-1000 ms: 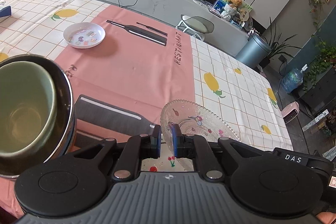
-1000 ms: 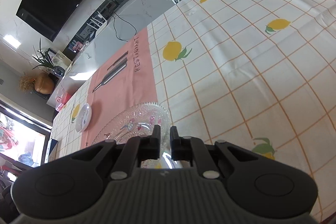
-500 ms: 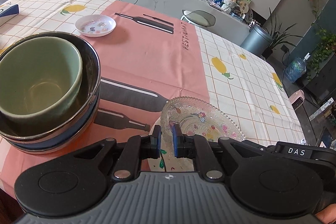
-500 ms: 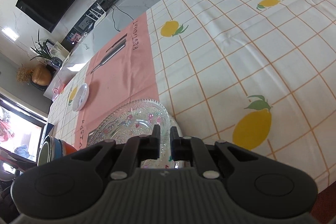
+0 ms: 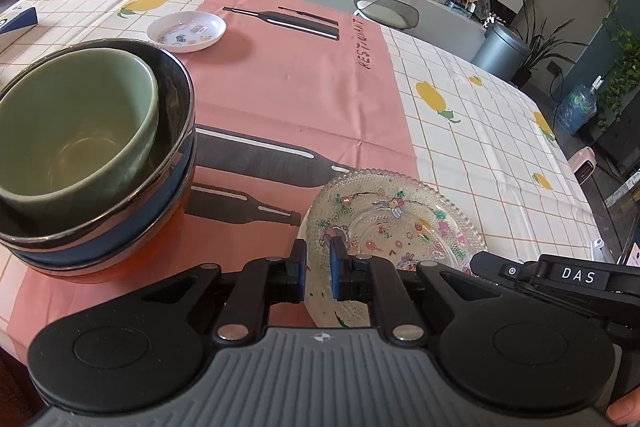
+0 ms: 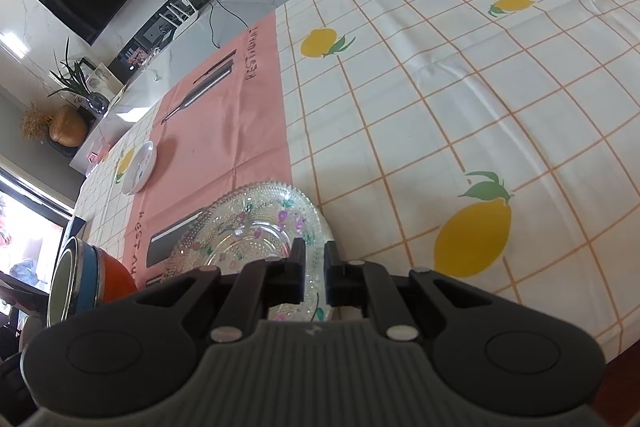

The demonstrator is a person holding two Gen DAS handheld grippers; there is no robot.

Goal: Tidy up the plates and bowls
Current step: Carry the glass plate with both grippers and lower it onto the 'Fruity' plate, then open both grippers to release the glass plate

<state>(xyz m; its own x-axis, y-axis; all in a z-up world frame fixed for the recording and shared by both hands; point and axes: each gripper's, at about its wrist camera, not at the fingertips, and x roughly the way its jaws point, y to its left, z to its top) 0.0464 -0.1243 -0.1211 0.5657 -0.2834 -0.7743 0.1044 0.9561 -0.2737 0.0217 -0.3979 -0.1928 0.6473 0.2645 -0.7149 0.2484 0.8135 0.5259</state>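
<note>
Pink runner (image 5: 304, 83) w/ beaded clear glass plate (image 5: 396, 215), cartoon prints.

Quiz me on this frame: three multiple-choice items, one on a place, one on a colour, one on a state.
1. Where does the small white dish sit?
A. on the pink runner's far end
B. inside the bowl stack
C. on the chair

2. What colour is the innermost bowl of the stack?
A. red
B. pale green
C. yellow

3. What is between the left gripper fingers?
A. nothing
B. a spoon
C. the glass plate rim

A: alone, far end.
B: green inside.
C: rim between fingers.
</note>
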